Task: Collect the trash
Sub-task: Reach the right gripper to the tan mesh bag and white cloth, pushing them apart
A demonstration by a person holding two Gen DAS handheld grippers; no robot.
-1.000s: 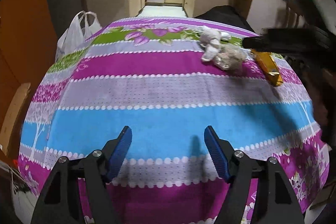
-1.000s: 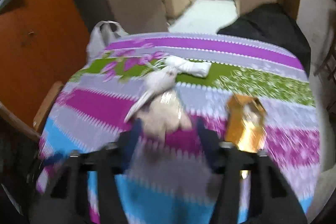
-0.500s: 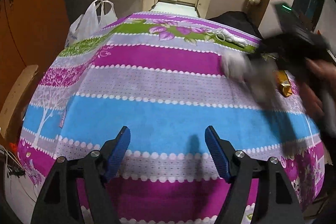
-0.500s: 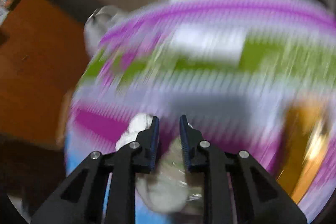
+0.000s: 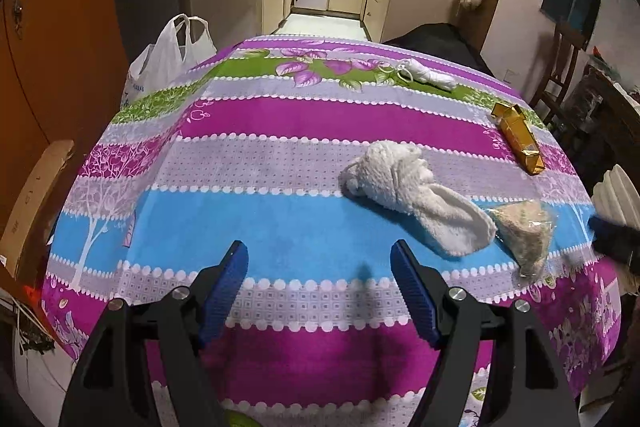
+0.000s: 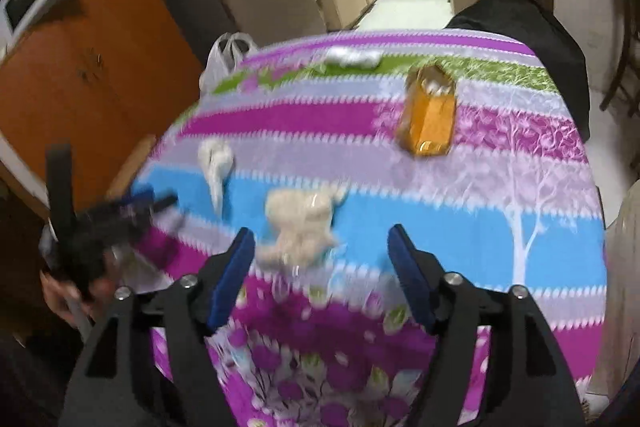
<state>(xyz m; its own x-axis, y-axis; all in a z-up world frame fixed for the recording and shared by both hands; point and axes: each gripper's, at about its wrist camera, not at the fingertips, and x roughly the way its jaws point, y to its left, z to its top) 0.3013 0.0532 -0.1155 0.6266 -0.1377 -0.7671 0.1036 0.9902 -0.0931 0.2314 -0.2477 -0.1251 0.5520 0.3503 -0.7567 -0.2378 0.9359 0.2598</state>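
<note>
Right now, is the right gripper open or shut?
Open. The right gripper has its blue-padded jaws spread wide with nothing between them; the clear plastic bag of beige crumbs lies on the striped floral tablecloth beyond them.

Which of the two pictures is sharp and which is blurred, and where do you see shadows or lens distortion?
Left wrist view: sharp; the white sock and the gold wrapper look crisp, the table edge bows from the fisheye, and the left tool casts a faint shadow on the cloth. Right wrist view: motion blur smears the clear plastic bag ahead of the right tool.
</note>
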